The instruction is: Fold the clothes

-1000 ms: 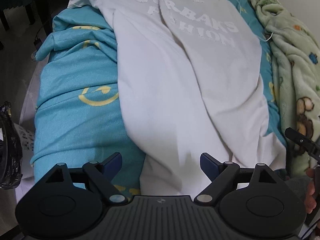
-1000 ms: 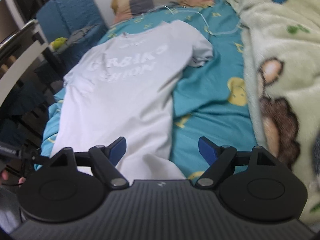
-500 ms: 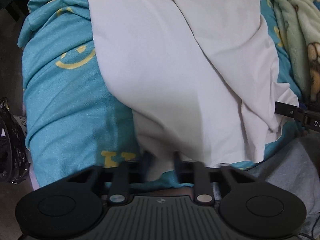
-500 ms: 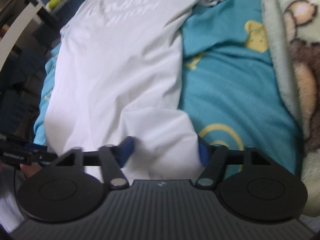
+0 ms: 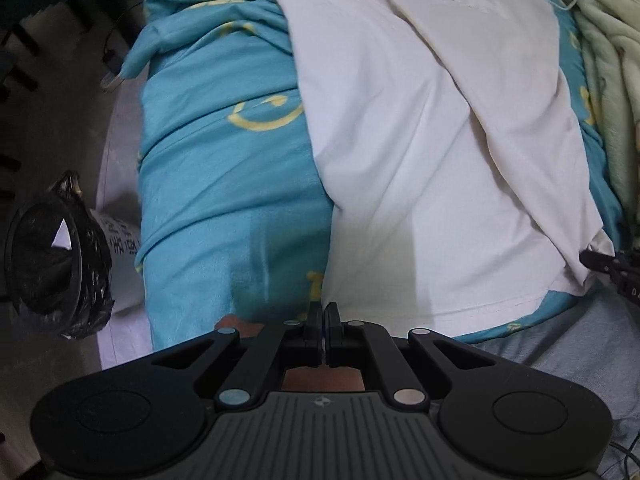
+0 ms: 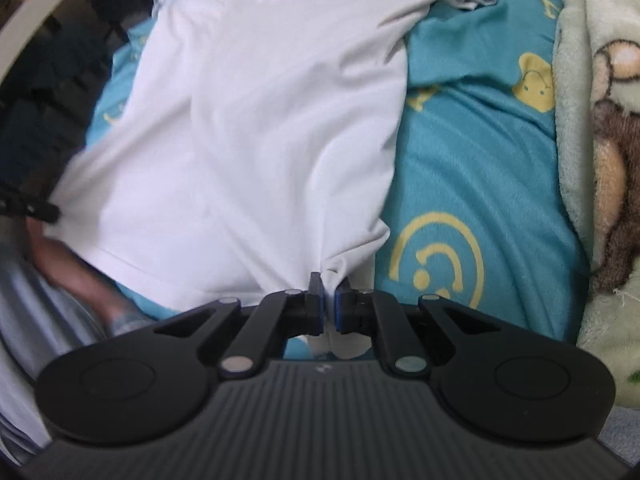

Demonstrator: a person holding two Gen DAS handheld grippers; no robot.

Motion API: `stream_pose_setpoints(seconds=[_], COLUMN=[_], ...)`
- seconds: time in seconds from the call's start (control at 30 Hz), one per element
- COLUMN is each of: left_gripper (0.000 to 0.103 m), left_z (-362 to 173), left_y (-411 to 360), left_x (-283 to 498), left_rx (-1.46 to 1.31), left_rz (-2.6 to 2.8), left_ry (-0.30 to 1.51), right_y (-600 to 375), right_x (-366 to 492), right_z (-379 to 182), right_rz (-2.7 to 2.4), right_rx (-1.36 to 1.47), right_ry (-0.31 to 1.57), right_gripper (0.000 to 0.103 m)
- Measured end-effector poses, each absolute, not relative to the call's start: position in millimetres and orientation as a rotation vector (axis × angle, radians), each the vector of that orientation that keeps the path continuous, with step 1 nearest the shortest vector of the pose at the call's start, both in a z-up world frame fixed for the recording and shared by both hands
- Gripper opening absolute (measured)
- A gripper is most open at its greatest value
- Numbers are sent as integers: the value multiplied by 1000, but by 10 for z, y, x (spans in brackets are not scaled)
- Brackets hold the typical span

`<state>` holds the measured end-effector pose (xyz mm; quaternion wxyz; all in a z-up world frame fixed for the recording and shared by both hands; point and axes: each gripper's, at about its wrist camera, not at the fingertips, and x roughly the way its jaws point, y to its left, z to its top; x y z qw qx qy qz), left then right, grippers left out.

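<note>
With the white T-shirt (image 6: 256, 128) spread on the teal bed sheet (image 6: 472, 168), the right tongs (image 6: 329, 304) pinch its bunched hem corner and the left tongs (image 5: 322, 322) close on the other corner, so an uneven lift could slip either thin grip.

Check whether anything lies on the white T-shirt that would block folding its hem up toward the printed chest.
Nothing visible does. The white T-shirt lies bare on the teal sheet. The green blanket lies off to the side, and both the left gripper and right gripper already pinch the hem.
</note>
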<state>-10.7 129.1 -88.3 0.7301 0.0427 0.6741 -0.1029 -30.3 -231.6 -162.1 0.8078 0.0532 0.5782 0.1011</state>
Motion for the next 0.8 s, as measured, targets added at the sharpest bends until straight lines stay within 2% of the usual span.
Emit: stream_pose_setpoints(seconds=[0.17, 0.23, 0.27, 0.33, 0.37, 0.4, 0.63, 0.8], left_gripper=[9, 25, 29, 45, 48, 51, 75, 82], left_z=[-788, -749, -706, -632, -593, -522, -159, -10], left_y=[1278, 1260, 1257, 1249, 1244, 1233, 991, 688], left_x=[-150, -173, -189, -215, -228, -248, -203, -51], left_rx=[72, 58, 65, 75, 80, 72, 43, 2], left_rz=[-219, -219, -223, -236, -243, -253, -285, -303], left_ry=[1432, 1400, 1383, 1348, 1331, 1307, 1105, 951], right_y=[-2429, -2501, -2525, -2563, -2585, -2610, -2776, -2990], right_x=[-314, -354, -374, -405, -409, -409, -245, -30], right_z=[-1549, -1470, -1426, -1342, -1303, -1266, -1094, -1062], right_rz=[169, 153, 145, 139, 138, 137, 116, 99], right_rx=[161, 202, 208, 208, 214, 223, 231, 346], right_ry=[1189, 1148, 1123, 1072, 1046, 1020, 853, 750], right_gripper=[11, 14, 21, 39, 52, 60, 62, 62])
